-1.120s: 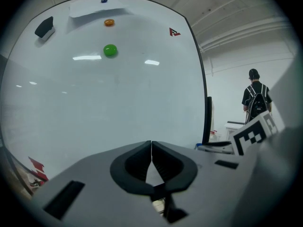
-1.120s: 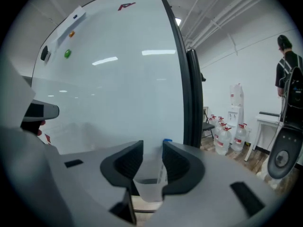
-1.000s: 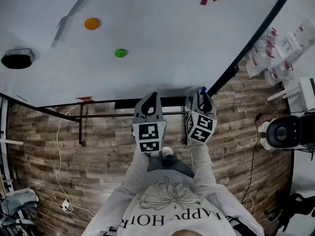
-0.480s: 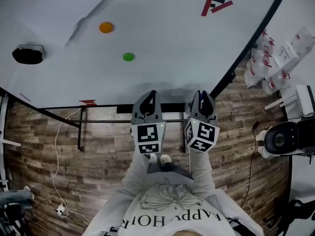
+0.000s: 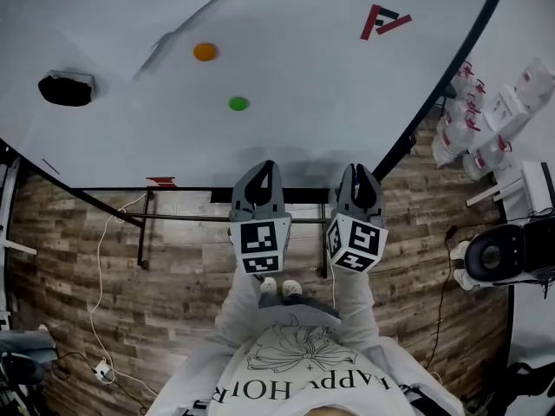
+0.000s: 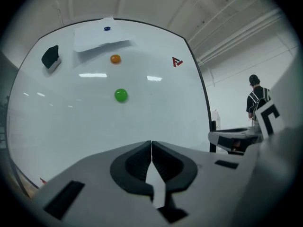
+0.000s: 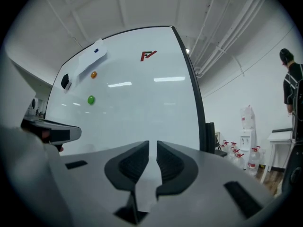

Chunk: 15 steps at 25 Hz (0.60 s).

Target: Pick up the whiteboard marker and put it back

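Note:
No whiteboard marker shows in any view. My left gripper and right gripper point level at the lower edge of the whiteboard, just above its black ledge. In the left gripper view my left gripper is shut, its tips touching with nothing held. In the right gripper view my right gripper has a narrow gap between its jaws; they are closing with nothing between them.
On the board are a green magnet, an orange magnet, a black eraser, a pinned paper sheet and a red logo. Water jugs stand at the right. A person stands beyond. A cable lies on the wood floor.
A blue tip seen at the right gripper's jaws a second ago is gone from view. Both grippers sit slightly higher against the board, and the magnets have shifted right in the head view.

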Motion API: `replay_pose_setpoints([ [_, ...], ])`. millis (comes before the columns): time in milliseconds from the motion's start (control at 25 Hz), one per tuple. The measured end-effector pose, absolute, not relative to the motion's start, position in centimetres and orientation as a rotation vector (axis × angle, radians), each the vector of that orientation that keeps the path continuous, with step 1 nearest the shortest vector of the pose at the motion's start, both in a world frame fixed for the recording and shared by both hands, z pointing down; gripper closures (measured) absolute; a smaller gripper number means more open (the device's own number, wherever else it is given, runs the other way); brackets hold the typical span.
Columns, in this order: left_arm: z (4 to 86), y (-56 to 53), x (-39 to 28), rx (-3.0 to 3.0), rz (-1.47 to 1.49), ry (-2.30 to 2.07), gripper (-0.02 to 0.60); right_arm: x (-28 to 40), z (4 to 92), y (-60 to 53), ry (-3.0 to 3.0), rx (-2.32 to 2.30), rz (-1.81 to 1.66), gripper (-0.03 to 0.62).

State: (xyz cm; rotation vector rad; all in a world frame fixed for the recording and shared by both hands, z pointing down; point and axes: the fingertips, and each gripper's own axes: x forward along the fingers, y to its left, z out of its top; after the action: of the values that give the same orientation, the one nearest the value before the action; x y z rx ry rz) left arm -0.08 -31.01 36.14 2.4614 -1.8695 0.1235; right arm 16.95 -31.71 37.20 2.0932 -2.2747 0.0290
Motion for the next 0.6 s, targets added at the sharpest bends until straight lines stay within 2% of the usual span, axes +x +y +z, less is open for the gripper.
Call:
replay_pose_setpoints([
  [600, 35.73, -30.25, -0.79, 2.453, 0.116, -1.886, 0.575, 16.64, 36.61, -31.27, -2.289, 2.093, 0.013, 0.556],
])
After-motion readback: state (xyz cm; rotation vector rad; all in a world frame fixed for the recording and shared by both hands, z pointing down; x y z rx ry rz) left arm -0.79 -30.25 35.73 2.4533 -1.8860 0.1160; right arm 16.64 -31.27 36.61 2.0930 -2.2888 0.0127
